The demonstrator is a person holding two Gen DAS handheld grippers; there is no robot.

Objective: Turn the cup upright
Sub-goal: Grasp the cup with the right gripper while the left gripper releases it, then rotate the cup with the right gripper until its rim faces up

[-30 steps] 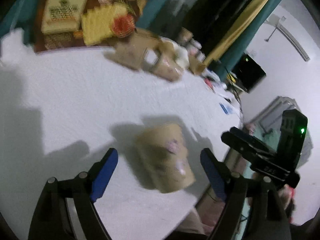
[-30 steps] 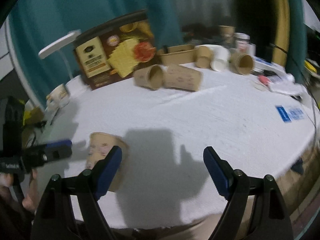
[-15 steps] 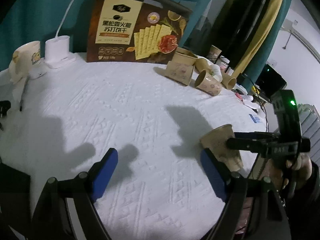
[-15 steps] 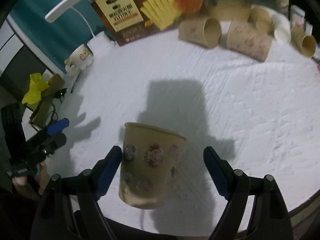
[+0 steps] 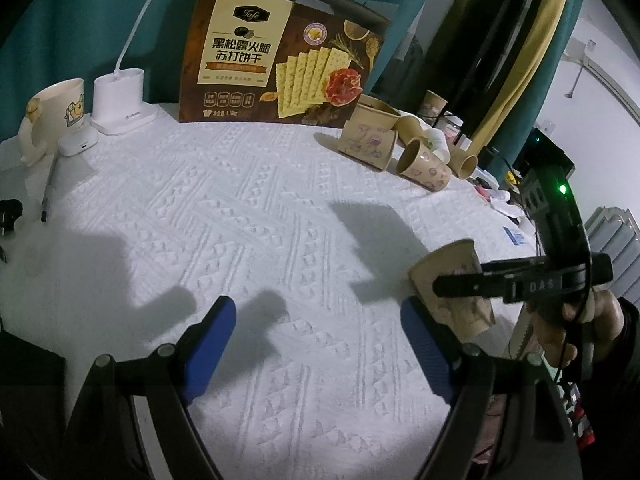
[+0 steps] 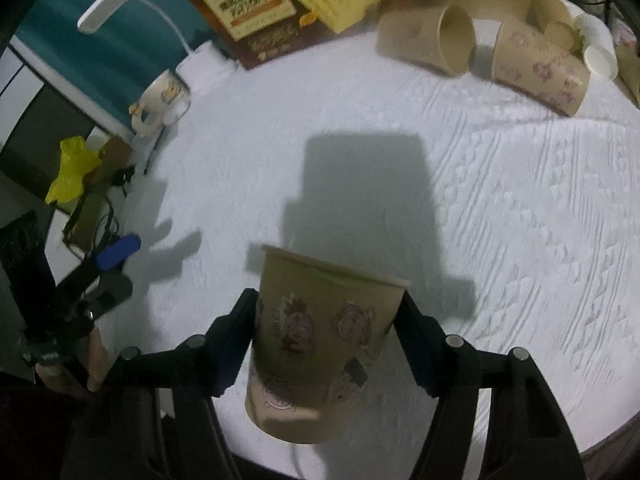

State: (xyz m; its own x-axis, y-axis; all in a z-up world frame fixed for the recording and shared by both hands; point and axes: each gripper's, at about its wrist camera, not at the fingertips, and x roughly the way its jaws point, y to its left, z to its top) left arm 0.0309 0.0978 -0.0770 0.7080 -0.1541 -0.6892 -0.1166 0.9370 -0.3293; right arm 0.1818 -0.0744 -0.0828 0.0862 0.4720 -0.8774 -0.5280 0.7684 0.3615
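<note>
A tan paper cup [image 6: 320, 340] with printed figures sits between the fingers of my right gripper [image 6: 326, 320], which is shut on its sides. The cup's wide rim points away from the camera toward the white tablecloth [image 6: 500, 200]. In the left wrist view the same cup [image 5: 452, 284] is at the right, tilted, held above the table's near edge by the right gripper [image 5: 460, 284]. My left gripper [image 5: 320, 332] is open and empty over the cloth, left of the cup.
Several tan paper cups [image 5: 372, 140] lie on their sides at the far right of the table, next to a brown cracker box [image 5: 280, 68]. A white mug [image 5: 52, 116], a lamp base [image 5: 120, 100] and a pen [image 5: 48, 192] stand at the left edge.
The right gripper has closed on the cup, which was loose between its open fingers half a second ago. The left gripper let the cup go earlier and has drawn back to the left.
</note>
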